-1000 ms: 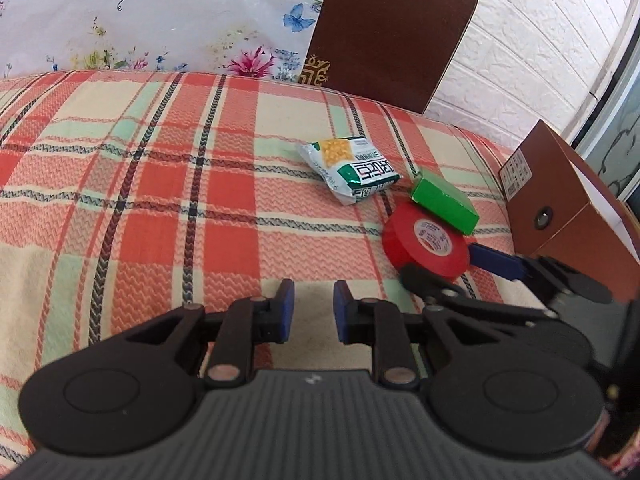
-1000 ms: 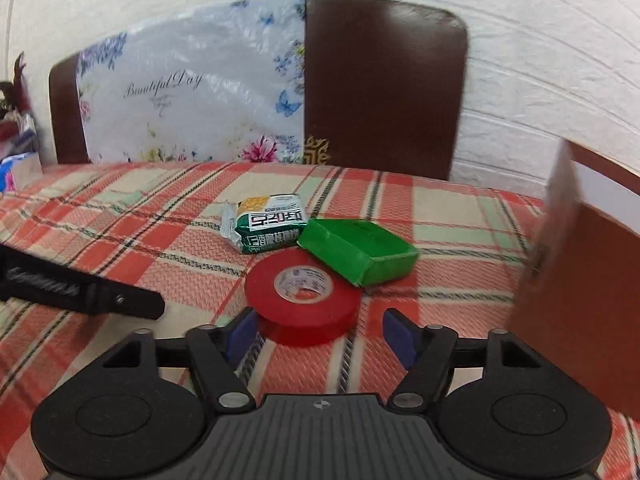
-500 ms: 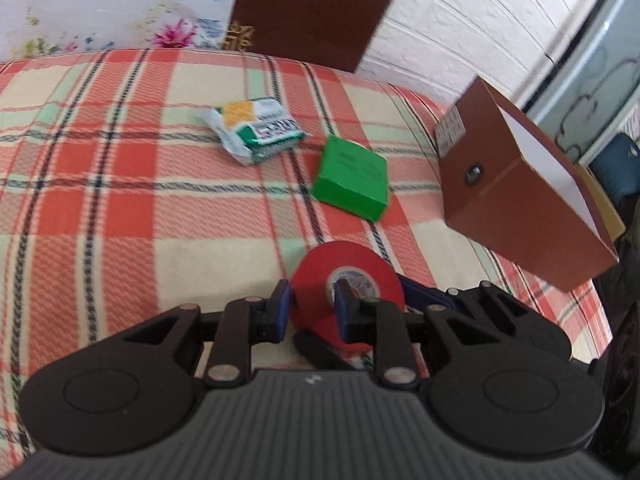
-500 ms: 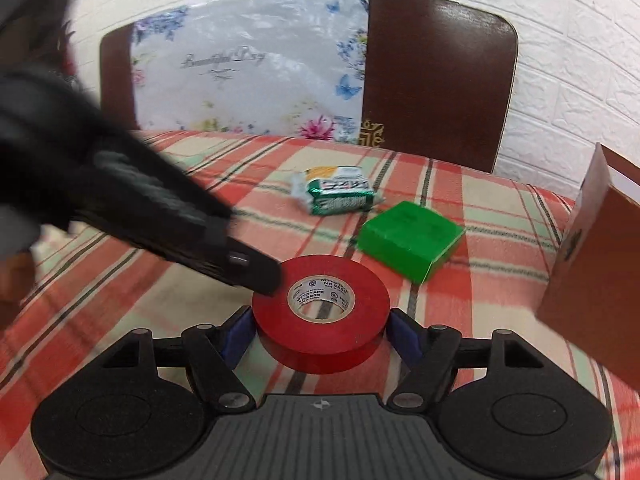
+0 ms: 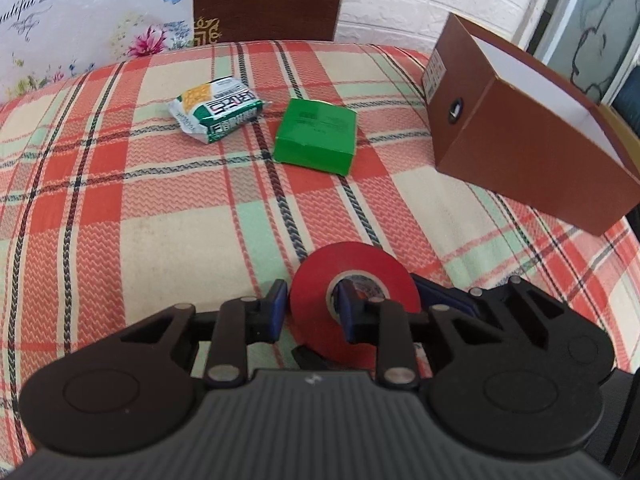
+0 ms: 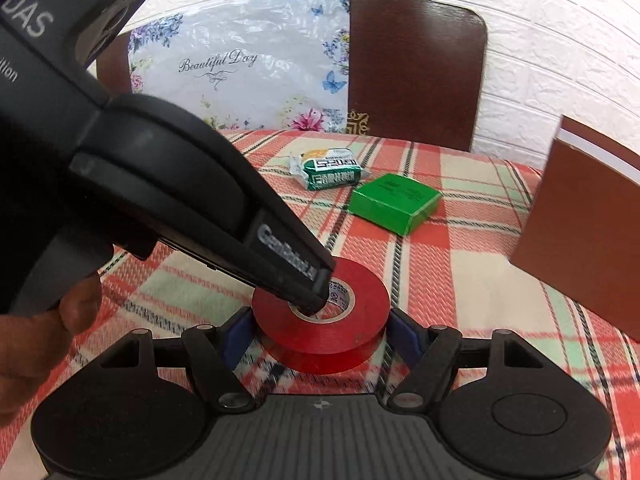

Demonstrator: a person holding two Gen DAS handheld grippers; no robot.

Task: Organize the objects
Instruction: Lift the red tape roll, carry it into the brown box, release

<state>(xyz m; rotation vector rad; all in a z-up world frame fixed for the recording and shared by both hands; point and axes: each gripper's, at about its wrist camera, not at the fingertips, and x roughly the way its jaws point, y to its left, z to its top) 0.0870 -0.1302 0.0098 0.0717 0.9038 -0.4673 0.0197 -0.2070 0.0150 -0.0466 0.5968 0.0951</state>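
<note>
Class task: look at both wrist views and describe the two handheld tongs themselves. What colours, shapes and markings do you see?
Both tongs are matte black plastic. Each has a ribbed grey-black body, two round discs at the sides and linkage arms with silver pivot pins. The left tongs and the right tongs end in blue pads. White lettering marks the left tongs' arm in the right wrist view. No cables show.

My left wrist camera sits low behind my left gripper [image 5: 311, 312], looking forward and down across the plaid cloth [image 5: 160, 208], close to the red tape roll [image 5: 354, 280] at 6 o'clock, with the brown box [image 5: 528, 152] at 2 o'clock. My right wrist camera looks along my right gripper [image 6: 318, 334], nearly level, facing the chair back [image 6: 416, 68] at 12 o'clock. Both views share the tape roll [image 6: 320, 316], the green box [image 5: 316, 136] [image 6: 394, 202], the snack packet [image 5: 218, 108] [image 6: 330, 172] and the brown box [image 6: 580, 232].
</note>
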